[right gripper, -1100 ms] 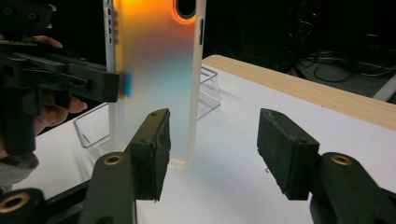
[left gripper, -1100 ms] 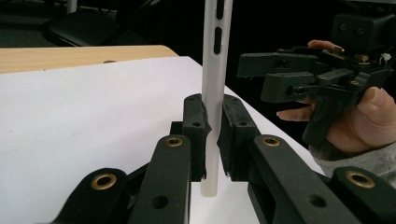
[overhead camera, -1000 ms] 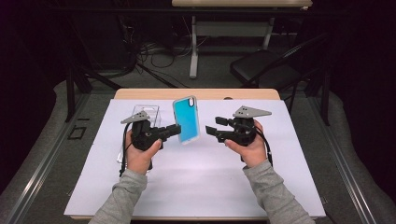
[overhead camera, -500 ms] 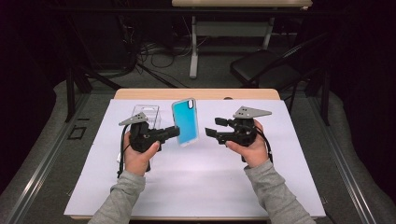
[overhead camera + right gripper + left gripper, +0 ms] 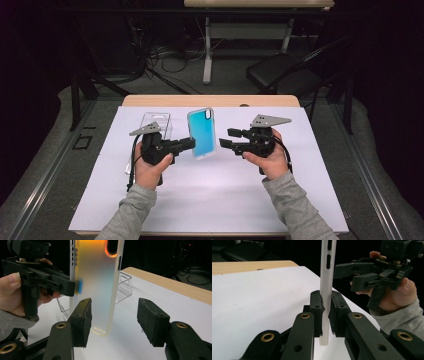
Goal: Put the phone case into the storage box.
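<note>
Since the earlier frames, little has shifted: the phone case (image 5: 202,133) is kept upright between the two hands, its tilt slightly changed, while the right gripper's (image 5: 226,139) jaws have just been closing a little, with nothing pressed between them. Nearest, grey sleeves (image 5: 127,216) are seen entering from the bottom edge over the white sheet (image 5: 215,200) that covers the wooden table (image 5: 210,100). The case is clamped by its lower left edge in the left gripper (image 5: 189,143), whose pads (image 5: 317,312) are pressed on either side of the thin translucent rim. The right gripper is held just beside the case's right edge, its jaws standing apart and clear of it. Behind the left gripper, a clear plastic stand (image 5: 156,123) is seen resting on the sheet. Beyond the table, a dark chair (image 5: 280,75) and cables (image 5: 165,55) are visible on the floor.
</note>
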### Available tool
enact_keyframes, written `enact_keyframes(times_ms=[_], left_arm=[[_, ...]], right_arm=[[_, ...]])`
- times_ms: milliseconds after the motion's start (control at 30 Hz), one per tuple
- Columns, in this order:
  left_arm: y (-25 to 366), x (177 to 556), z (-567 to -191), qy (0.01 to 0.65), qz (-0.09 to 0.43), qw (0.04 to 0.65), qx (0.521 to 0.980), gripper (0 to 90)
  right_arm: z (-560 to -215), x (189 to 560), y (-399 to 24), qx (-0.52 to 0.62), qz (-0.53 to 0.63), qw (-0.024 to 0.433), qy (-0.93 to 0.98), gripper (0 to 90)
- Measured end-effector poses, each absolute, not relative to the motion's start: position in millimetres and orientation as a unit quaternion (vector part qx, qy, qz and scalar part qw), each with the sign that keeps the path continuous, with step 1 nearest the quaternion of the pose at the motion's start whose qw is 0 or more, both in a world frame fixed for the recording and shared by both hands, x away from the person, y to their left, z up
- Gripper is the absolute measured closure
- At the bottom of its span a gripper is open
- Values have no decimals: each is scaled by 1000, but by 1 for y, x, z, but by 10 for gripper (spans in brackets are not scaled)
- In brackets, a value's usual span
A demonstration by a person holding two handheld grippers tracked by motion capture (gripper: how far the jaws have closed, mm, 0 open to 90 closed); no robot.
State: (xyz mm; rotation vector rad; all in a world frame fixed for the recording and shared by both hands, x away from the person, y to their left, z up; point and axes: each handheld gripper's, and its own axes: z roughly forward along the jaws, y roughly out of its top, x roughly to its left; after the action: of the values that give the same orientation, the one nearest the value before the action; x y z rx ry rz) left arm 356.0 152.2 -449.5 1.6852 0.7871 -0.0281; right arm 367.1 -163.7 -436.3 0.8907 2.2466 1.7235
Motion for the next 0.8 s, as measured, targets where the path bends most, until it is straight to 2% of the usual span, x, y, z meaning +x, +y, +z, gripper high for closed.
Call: enact_keyframes(times_ms=[800], left_arm=[[136, 352, -454, 315, -51, 600, 734, 818]], right_arm=[[-440, 371, -165, 293, 579, 49, 759, 545]])
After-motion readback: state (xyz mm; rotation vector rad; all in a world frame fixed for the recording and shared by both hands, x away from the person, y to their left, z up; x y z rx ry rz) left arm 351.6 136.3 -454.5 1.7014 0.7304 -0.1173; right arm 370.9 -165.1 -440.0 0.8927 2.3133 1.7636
